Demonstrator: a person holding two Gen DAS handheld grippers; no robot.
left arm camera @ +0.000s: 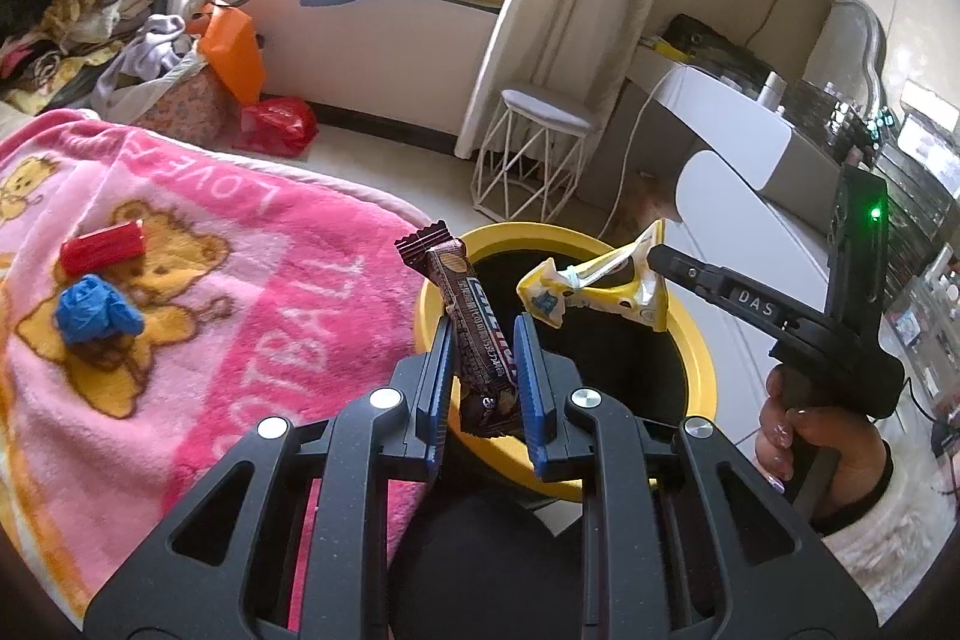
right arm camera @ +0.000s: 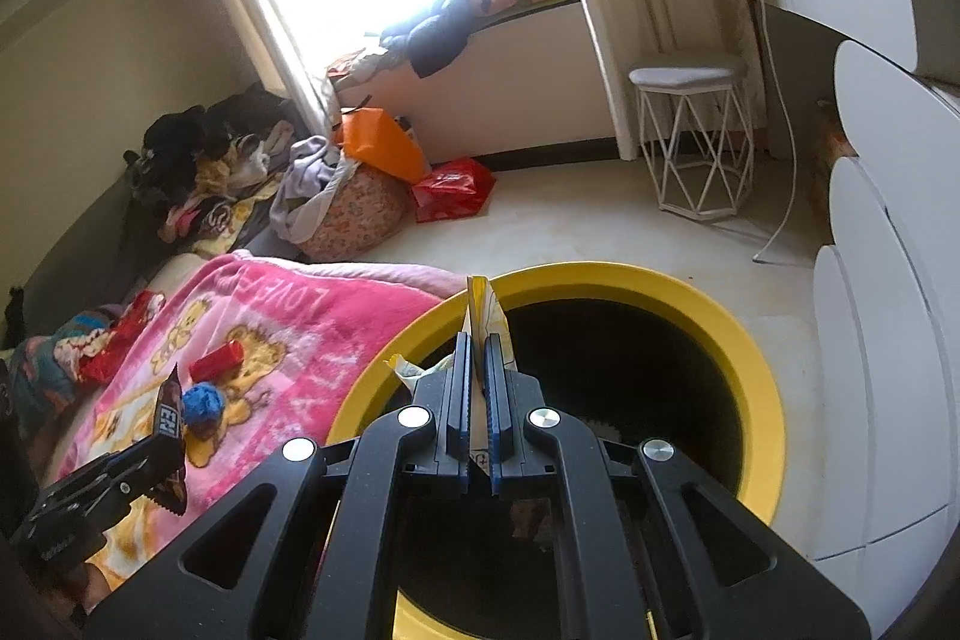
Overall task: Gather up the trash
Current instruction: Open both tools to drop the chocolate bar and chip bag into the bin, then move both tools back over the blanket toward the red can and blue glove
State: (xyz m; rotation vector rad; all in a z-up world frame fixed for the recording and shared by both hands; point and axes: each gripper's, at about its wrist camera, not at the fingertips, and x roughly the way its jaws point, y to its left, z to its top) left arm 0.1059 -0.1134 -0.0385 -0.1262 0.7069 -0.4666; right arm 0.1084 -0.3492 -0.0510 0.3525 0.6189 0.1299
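While both grippers hang over the yellow-rimmed bin (left arm camera: 690, 334), each has 1 piece of trash pinched. The left gripper (left arm camera: 483, 340) has its blue pads (left arm camera: 531, 370) pressed on a brown snack-bar wrapper (left arm camera: 474, 334), gripped around mid-length, top end sticking up past the fingertips, bottom end hanging toward the bin's near rim. The right gripper (right arm camera: 478, 370) has its jaws nearly pressed together on a yellow crumpled wrapper (right arm camera: 483, 313); from the left wrist view that wrapper (left arm camera: 594, 289) dangles off the fingertips above the bin's dark opening.

Handling, judged: both wrappers look like thin film, very light, floppy, probably slick. The brown one keeps some shape, so it may be partly stiff or still filled; can't tell. The mid-body pinch looks good for it. The yellow one is held at 1 edge only, so it could slide out or flutter when let go; it should still fall inside if released over the opening, not over the rim.

Still on the pink blanket (left arm camera: 198, 280), toward its left edge: a red packet (left arm camera: 102, 247) and a blue crumpled ball (left arm camera: 96, 310), just beside each other. The red one looks boxy, so take it across its short sides. The blue one looks soft and squashy, so pinch through its bulk.
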